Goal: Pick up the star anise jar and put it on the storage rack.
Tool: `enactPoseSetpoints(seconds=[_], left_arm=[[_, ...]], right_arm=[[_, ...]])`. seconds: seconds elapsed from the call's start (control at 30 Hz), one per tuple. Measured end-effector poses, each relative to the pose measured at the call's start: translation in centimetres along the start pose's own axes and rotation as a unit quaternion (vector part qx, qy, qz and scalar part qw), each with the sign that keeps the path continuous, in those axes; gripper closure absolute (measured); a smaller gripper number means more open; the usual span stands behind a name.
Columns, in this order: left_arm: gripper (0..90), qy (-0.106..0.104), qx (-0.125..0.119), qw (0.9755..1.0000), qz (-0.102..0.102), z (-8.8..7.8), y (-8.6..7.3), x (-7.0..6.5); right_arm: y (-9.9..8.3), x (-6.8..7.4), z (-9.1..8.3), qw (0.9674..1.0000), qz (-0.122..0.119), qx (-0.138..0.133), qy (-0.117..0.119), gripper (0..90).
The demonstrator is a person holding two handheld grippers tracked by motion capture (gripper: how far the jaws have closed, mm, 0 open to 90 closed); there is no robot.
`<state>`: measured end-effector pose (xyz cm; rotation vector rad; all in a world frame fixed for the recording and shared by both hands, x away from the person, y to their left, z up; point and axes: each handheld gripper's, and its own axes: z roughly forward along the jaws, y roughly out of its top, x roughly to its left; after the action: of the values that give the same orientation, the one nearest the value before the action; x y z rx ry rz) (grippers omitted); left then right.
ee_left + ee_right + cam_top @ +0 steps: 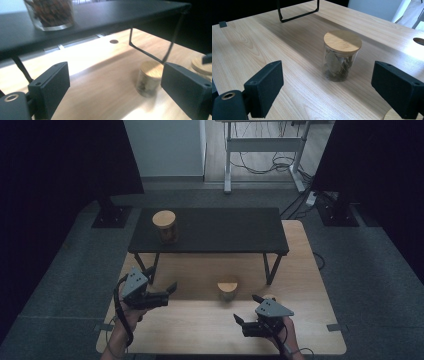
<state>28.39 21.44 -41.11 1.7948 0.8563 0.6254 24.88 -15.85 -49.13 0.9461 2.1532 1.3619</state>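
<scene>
From the high view, the left gripper (172, 290) and the right gripper (245, 309) hang over the light wooden table (200, 325), both with jaws wide apart and holding nothing. A small glass jar with a round wooden lid (227, 290) stands on the table between them. Another glass jar with a wooden lid (164, 226) stands on the low black shelf (225, 230).

In the left gripper view, the small jar (149, 78) sits near the right jaw, not touched.

In the right gripper view, the jar (341, 56) of leaves stands upright ahead of the open jaws.
</scene>
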Motion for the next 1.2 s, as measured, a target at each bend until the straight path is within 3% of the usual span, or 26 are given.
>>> enactPoseSetpoints(seconds=[0.17, 0.37, 0.47, 0.77, 1.0, 1.2], left_arm=[[8.1, -0.008, 0.011, 0.9999, -0.003, 0.1, -2.1, -0.8], [8.3, -0.003, 0.023, 0.9997, -0.005, 0.5, -4.1, -1.0], [8.3, -0.01, 0.035, 0.9993, -0.005, 0.7, -5.1, -1.0], [8.3, -0.035, 0.069, 0.9964, -0.033, 1.7, -7.9, -0.7], [8.5, -0.043, 0.091, 0.9944, -0.034, 2.8, -8.9, -0.5], [8.3, -0.039, 0.087, 0.9948, -0.036, 2.6, -9.1, -0.3]], right_arm=[[0.0, 0.0, 0.0, 1.0, -0.002, 0.001, -0.001, 10.1], [0.0, 0.0, 0.0, 1.0, -0.002, 0.002, -0.001, 10.1], [-0.1, 0.0, 0.1, 1.0, -0.001, 0.004, -0.001, 10.1], [-0.3, 0.2, 0.4, 0.9999, -0.006, 0.011, 0.001, 10.0], [-0.5, 0.6, 0.7, 0.9995, -0.019, 0.023, 0.005, 9.7], [-0.4, 0.9, 0.8, 0.9992, -0.029, 0.026, 0.007, 9.4]])
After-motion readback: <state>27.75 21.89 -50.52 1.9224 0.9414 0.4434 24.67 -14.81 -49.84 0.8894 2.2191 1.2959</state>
